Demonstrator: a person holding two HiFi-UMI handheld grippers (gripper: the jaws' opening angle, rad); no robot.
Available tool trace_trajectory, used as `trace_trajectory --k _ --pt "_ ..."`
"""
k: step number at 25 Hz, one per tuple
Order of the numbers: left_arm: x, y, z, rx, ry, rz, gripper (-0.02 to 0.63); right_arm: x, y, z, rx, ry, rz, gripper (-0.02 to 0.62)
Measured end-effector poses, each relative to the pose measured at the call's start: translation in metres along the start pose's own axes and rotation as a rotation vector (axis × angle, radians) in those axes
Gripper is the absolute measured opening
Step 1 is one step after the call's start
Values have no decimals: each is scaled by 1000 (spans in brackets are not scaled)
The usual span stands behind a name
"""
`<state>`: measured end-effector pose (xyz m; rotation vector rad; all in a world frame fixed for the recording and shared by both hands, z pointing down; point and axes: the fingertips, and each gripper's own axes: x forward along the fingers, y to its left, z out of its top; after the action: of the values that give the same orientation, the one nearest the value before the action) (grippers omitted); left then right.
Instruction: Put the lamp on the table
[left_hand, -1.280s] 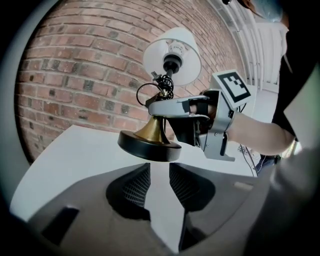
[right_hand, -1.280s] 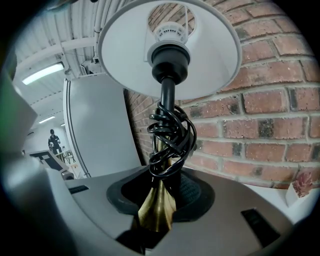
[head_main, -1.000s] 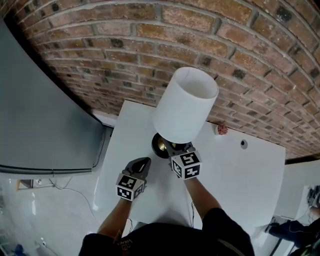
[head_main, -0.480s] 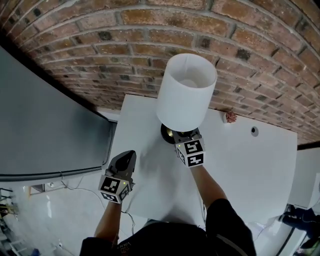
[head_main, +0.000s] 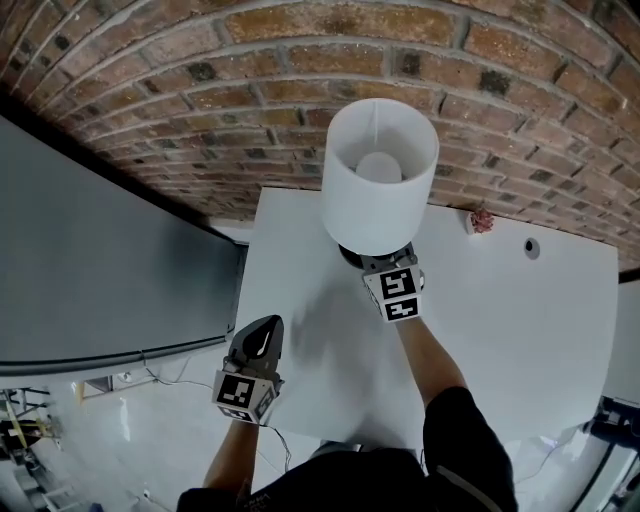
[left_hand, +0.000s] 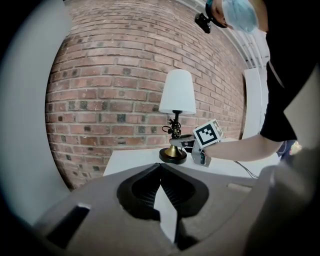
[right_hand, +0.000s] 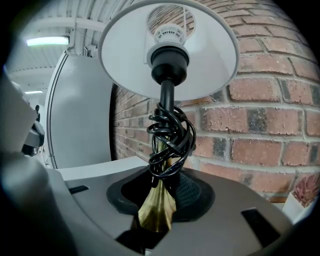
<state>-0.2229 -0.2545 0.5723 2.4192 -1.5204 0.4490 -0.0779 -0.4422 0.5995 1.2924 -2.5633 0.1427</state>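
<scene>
The lamp, with a white shade (head_main: 378, 185), a brass stem (right_hand: 157, 207) and a bundle of black cord (right_hand: 170, 137), stands upright near the brick wall. Its dark round base (left_hand: 172, 156) looks set down on the white table (head_main: 500, 330). My right gripper (head_main: 378, 263) is shut on the brass stem just above the base, partly hidden under the shade in the head view. My left gripper (head_main: 266, 328) is shut and holds nothing. It hangs at the table's left front edge, well apart from the lamp.
A brick wall (head_main: 200, 100) runs right behind the table. A large grey panel (head_main: 90, 260) stands to the left. A small pinkish object (head_main: 482, 220) and a cable hole (head_main: 531, 246) lie at the table's back right. Cables (head_main: 150, 365) trail on the floor.
The lamp has gone from tilted to upright and closer to the wall, still in my right gripper. My left gripper has drawn away from it, back to the table's left front edge.
</scene>
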Motion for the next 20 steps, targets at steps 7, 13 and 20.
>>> trace_trajectory --k 7,13,20 --pt "1 -3 -6 -17 11 -3 9 5 -4 1 -28 -26 -8 115" --pt "3 0 -6 -7 8 5 9 5 -2 0 -51 -80 0 118" --pt "7 -9 -1 -31 -1 -7 9 -2 0 -2 -8 -68 12 127"
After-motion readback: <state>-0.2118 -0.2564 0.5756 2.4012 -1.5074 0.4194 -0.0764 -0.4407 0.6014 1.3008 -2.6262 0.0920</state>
